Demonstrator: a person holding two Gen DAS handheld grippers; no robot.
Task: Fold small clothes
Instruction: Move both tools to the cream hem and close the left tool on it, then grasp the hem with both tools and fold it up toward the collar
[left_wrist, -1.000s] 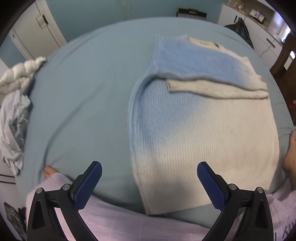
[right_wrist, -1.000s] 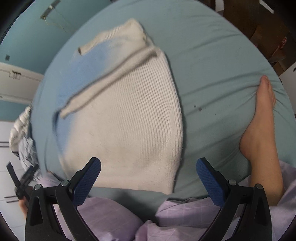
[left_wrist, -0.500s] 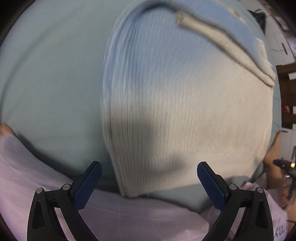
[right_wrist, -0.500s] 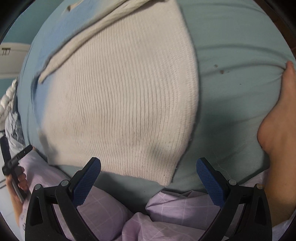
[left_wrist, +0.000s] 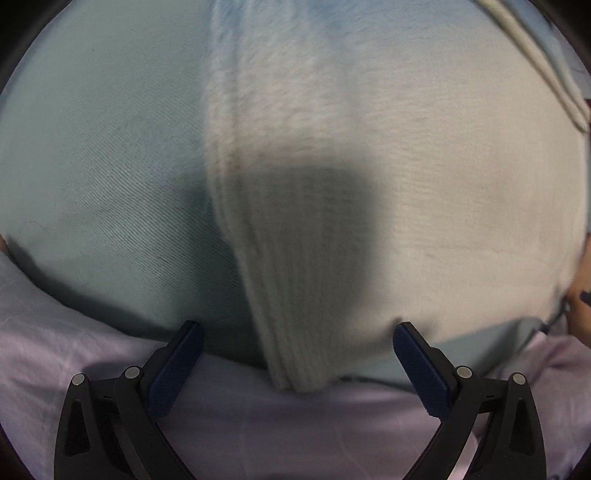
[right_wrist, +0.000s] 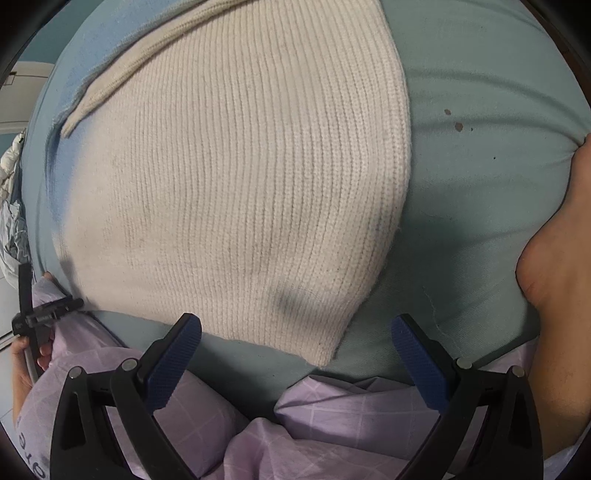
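Item: knit sweater (right_wrist: 236, 177), flat on the bed sheet (right_wrist: 480, 155), sleeve (right_wrist: 147, 62) folded across at 11 o'clock; your left tool (left_wrist: 297, 352) and right tool (right_wrist: 295, 345), both spread and empty, straddle its near hem corners, likely for the next fold.

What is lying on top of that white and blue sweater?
One sleeve of the sweater is folded across its upper part, cream on blue. Nothing else lies on it. It rests flat on the pale green sheet; what lies beneath the knit is covered.
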